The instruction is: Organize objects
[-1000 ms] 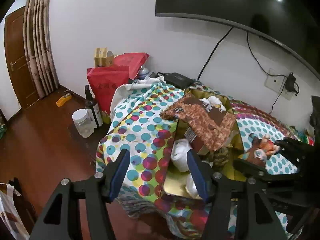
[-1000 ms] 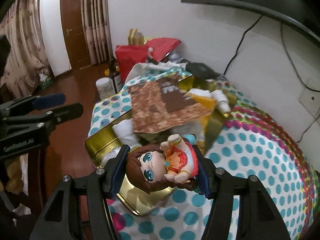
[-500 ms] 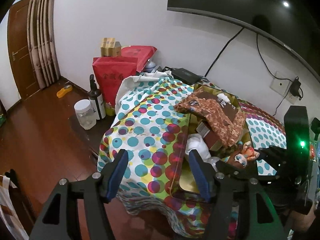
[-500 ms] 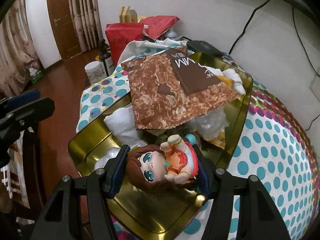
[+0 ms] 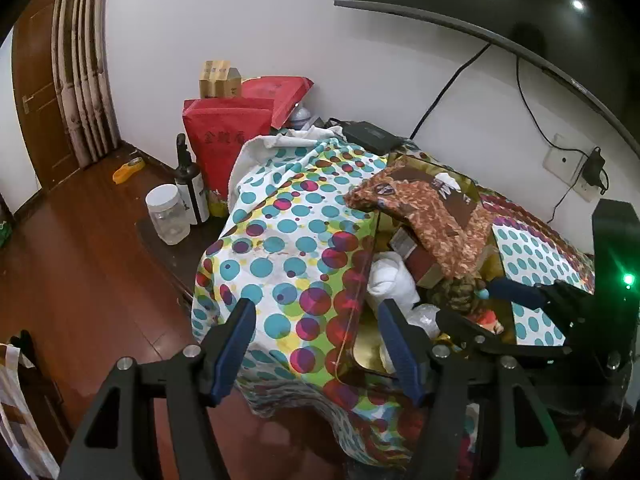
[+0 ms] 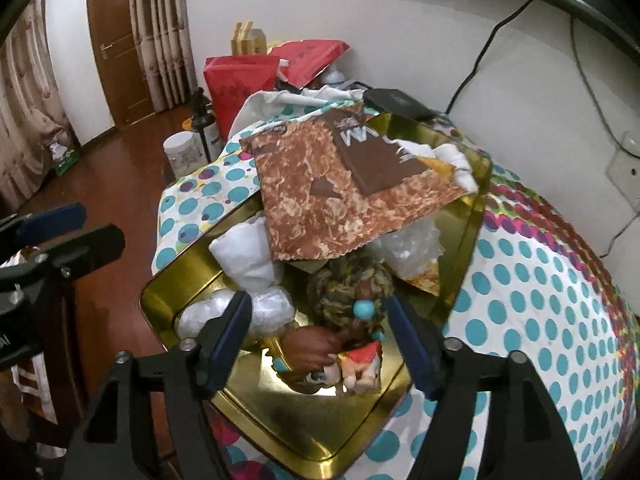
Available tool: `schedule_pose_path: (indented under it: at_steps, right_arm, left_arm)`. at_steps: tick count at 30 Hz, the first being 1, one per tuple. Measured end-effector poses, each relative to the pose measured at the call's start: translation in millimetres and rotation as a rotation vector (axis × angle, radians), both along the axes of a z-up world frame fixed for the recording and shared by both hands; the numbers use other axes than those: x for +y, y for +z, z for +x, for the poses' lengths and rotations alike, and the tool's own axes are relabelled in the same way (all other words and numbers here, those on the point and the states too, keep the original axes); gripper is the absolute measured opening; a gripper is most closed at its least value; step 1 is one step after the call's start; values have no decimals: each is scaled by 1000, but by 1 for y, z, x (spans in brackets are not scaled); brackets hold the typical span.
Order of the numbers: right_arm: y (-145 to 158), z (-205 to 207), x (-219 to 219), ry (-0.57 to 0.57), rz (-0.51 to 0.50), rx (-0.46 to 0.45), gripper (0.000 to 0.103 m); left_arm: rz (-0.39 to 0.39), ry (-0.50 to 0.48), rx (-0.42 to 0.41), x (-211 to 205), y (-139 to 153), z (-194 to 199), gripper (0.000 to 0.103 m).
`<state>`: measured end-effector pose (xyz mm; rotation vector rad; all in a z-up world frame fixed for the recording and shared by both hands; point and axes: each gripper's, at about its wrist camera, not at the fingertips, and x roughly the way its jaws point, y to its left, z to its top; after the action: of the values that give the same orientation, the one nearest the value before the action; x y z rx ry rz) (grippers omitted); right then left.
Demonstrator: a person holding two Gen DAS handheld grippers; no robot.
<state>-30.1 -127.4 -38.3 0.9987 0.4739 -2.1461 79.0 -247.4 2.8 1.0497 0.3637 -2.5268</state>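
Down in the gold tin [image 6: 188, 276] at the near edge of the table, the doll [image 6: 340, 354] lay on the bare gold floor near the tin's front corner, tipped over with its brown hair up and its orange dress to the right. The right gripper [image 6: 322, 326] hung just above it with its blue-padded fingers spread apart, gripping nothing. Close behind the doll sat a braided rope ball [image 6: 348, 280], and to the left a rolled white cloth [image 6: 248, 256] and a crinkled plastic bundle [image 6: 240, 312] crowded the tin's left side. A large brown chocolate wrapper [image 6: 336, 192] lay slanted across the far half of the tin, hiding what was beneath it. The left gripper [image 5: 316, 340] hovered off the table's front edge, over the dotted tablecloth [image 5: 288, 240], its fingers wide open and empty. On a low side stand by the table's left end stood a clear jar [image 5: 167, 214] and a dark bottle [image 5: 190, 184], with a red bag [image 5: 224, 136] behind them against the wall.
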Motion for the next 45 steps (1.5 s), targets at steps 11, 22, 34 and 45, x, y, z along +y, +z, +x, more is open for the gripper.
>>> schedule_pose_path:
  at_steps: [11, 22, 34, 45]
  right_arm:
    - [43, 19, 70, -165, -28, 68, 100]
    - [39, 18, 173, -442, -6, 36, 103]
    - [6, 16, 210, -512, -11, -53, 103]
    - [3, 12, 212, -515, -27, -61, 103]
  left_arm:
    - [-64, -112, -19, 44, 25, -8, 72]
    - [-32, -256, -88, 101, 23, -28, 72]
    - [-129, -311, -119, 135, 31, -41, 72]
    - [-156, -313, -132, 142, 27, -51, 72]
